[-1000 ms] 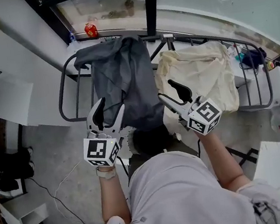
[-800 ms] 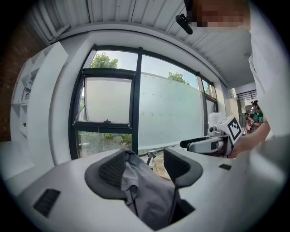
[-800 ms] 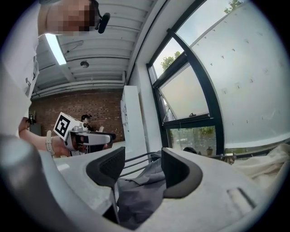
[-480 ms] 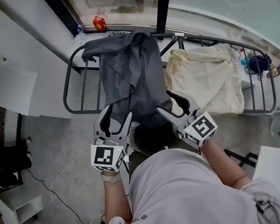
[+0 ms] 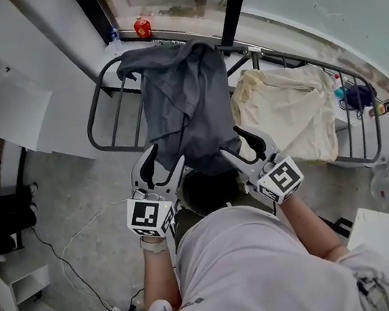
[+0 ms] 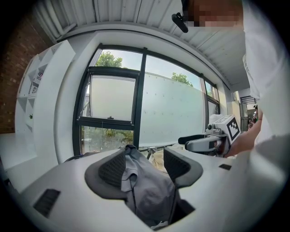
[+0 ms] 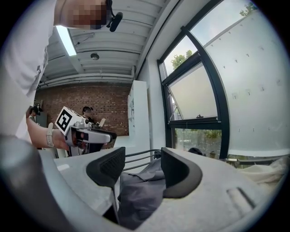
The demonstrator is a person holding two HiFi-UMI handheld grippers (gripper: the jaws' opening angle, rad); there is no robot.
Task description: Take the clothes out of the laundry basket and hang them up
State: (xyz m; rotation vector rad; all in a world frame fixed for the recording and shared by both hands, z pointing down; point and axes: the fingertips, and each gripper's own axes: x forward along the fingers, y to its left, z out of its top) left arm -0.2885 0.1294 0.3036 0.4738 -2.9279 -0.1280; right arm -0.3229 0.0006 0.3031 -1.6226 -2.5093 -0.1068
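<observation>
Grey garment (image 5: pixel 186 109) was left draped over the drying rack (image 5: pixel 90 127). Left gripper (image 5: pixel 165 155) and right gripper (image 5: pixel 232 142) were held wide open around its hem, nothing clamped.

The right gripper (image 7: pixel 142 159) is shown with its jaws held apart. A grey garment (image 7: pixel 138 192) is seen in the gap between them, reaching up to the bars of a metal rack (image 7: pixel 137 155). The left gripper (image 7: pixel 102 135) is seen at left before a brick wall (image 7: pixel 68 96), and a dark-framed window (image 7: pixel 199 122) and a cream cloth (image 7: pixel 267 172) at right.
</observation>
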